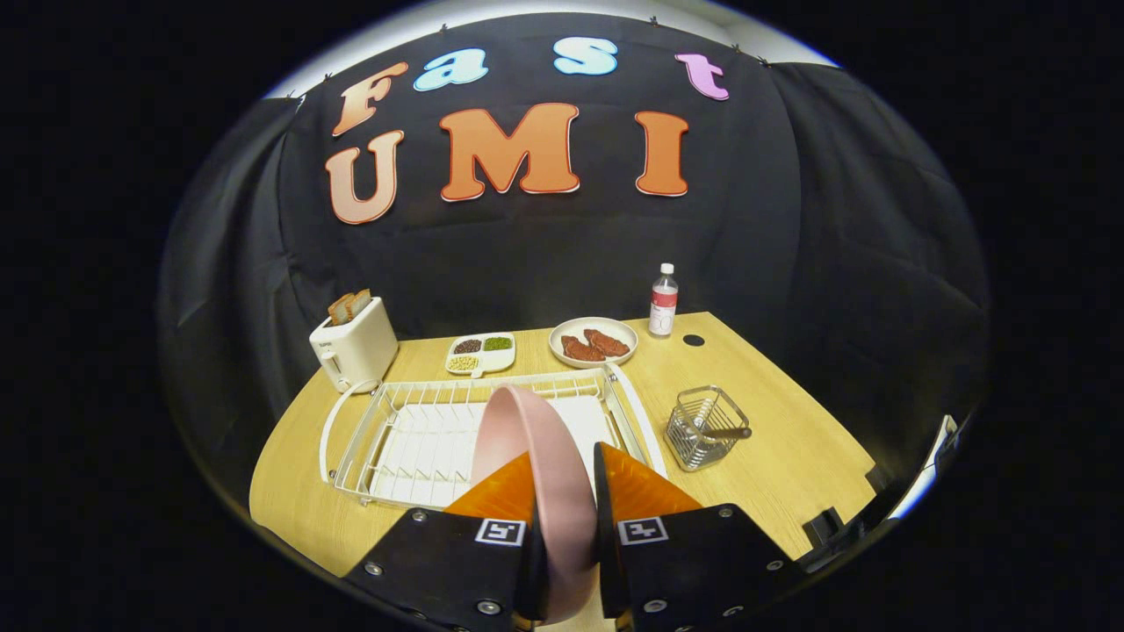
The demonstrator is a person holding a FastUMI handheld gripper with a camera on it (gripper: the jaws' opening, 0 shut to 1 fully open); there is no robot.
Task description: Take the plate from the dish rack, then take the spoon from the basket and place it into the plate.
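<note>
Pink plate (536,456) held on edge, upright, between the two fingers of the gripper (566,483). Both fingers press on it, one on each face, so the fingers are pinching the plate. The plate's upper rim rises over the near right part of the dish rack (386,439); whether its lower edge touches the rack cannot be told, since the gripper body hides it.

Dish rack: white wire, with a white tray beneath, lying on the light wood table (790,456) just ahead of the fingers and reaching left of them. No other dish stands in the slots that show.

Wire basket (702,427): on the table to the right of the rack, apart from it. The spoon (722,432) lies in it, tilted, with its dark handle end sticking out over the basket's right rim.

Far side of the table, left to right:
- white toaster (354,349) with slices of bread standing in it, beyond the rack's far left corner;
- white divided dish (480,353) holding small dark, green and yellowish items;
- round plate with reddish meat slices (594,342);
- clear bottle with a white cap (664,303), upright, near the far right corner.

Small dark round spot (694,340) in the tabletop just right of the bottle.
</note>
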